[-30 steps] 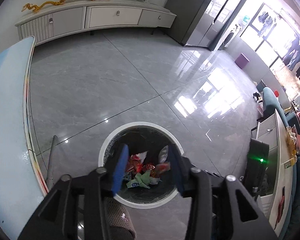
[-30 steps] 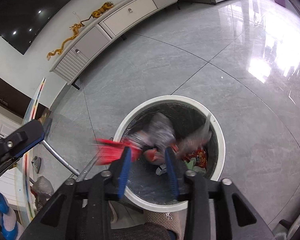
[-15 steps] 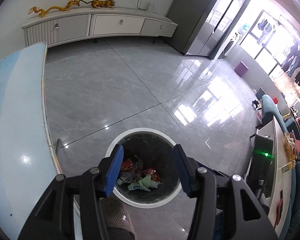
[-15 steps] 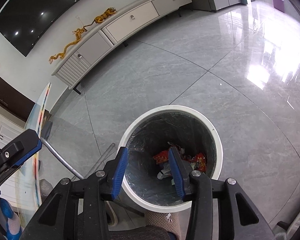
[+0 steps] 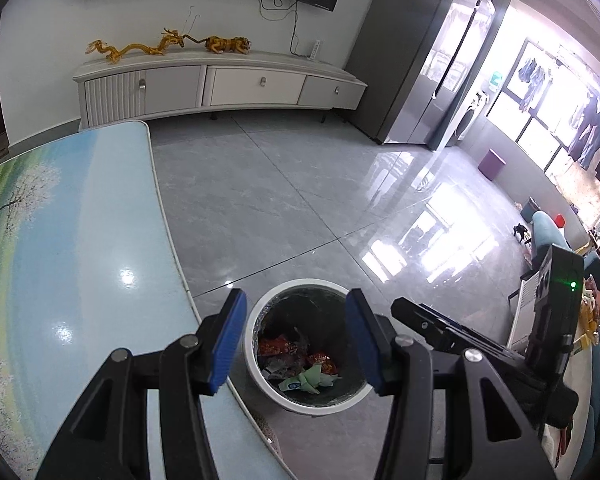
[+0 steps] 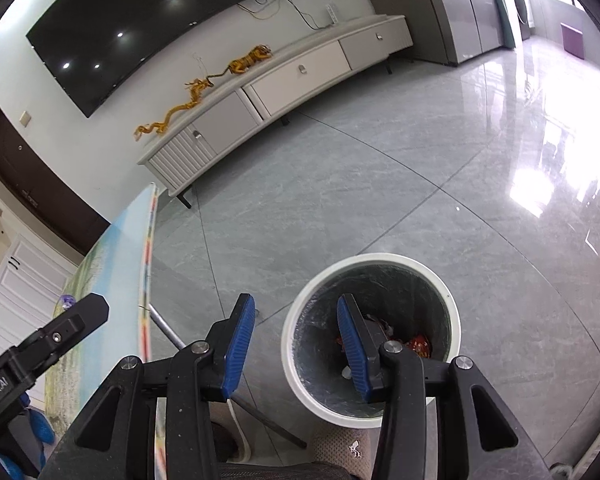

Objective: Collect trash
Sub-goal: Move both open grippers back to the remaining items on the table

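Note:
A white round trash bin [image 5: 256, 344] stands on the grey tiled floor beside the table, lined with a dark bag. Crumpled red, green and white wrappers [image 5: 300, 364] lie at its bottom. My left gripper [image 5: 294, 320] hovers above the bin, open, with nothing between its blue pads. In the right wrist view the same bin [image 6: 452, 312] sits low and right of centre. My right gripper [image 6: 296, 320] is open and empty over the bin's left rim. The right gripper's black body [image 5: 440, 328] shows at the left gripper's right side.
A table with a blue-green landscape print [image 5: 60, 240] borders the bin on the left, its metal leg [image 6: 168, 332] slanting to the floor. A person's slippered feet [image 6: 340, 448] stand close to the bin. A white TV cabinet [image 5: 220, 84] lines the far wall.
A second ago red and silver wrappers were falling from the right gripper into the bin; they now lie inside. Both grippers have risen and tilted up, so the bin looks smaller.

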